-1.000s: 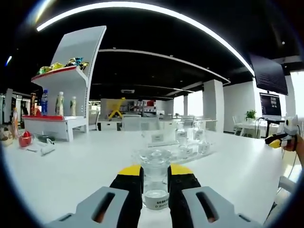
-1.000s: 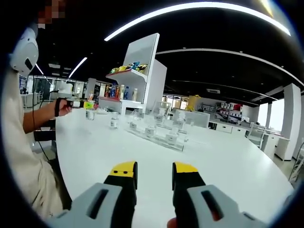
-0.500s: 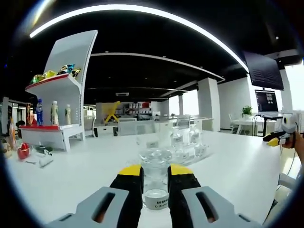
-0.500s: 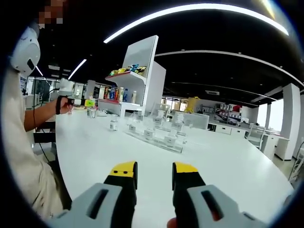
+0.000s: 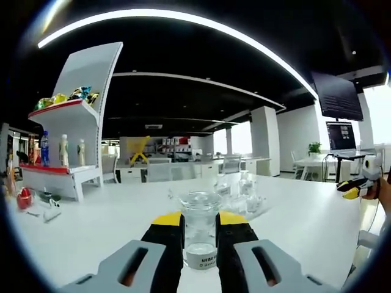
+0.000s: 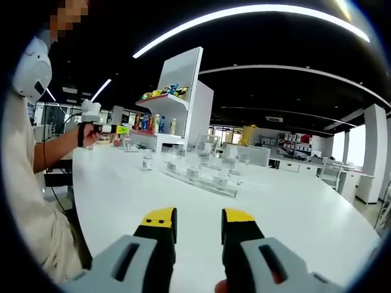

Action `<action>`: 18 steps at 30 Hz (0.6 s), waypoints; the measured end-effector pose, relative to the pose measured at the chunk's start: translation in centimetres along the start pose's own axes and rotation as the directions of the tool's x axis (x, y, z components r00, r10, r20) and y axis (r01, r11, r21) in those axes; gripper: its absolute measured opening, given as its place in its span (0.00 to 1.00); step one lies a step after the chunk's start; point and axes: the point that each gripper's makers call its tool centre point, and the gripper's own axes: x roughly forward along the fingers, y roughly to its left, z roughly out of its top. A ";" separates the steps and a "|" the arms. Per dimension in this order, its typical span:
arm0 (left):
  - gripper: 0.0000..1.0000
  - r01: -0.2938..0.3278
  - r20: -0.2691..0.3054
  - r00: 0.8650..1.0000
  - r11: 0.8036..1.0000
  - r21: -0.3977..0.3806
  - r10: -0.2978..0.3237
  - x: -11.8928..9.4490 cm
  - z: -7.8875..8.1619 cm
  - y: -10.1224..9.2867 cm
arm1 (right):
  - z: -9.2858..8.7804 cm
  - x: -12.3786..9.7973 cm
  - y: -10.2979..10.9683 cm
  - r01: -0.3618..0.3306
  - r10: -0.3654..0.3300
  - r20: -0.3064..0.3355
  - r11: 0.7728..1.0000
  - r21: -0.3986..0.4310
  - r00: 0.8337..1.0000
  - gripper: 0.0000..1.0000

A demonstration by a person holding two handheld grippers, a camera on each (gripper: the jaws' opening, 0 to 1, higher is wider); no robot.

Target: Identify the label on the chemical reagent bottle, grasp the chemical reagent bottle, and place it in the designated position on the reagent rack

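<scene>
While the left gripper stays clamped on the bottle, it has risen (label facing camera). Rack waits well apart; right gripper hangs spread, empty.

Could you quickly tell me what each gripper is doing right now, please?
Left gripper: shut on the reagent bottle.
Right gripper: open, holding nothing.

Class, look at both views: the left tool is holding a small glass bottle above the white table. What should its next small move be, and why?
Probably carry the bottle forward toward the clear rack and line it up with a free slot. The left tool is already shut on the bottle, held off the table, and the rack lies ahead. The right tool is open and holds nothing. The label text is too small to read.
</scene>
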 end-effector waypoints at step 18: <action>0.19 0.007 -0.008 1.000 1.000 -0.005 -0.007 3.1 0.9 -0.2 | -0.4 0.3 0.2 -0.008 0.008 -0.012 1.000 0.003 1.000 0.29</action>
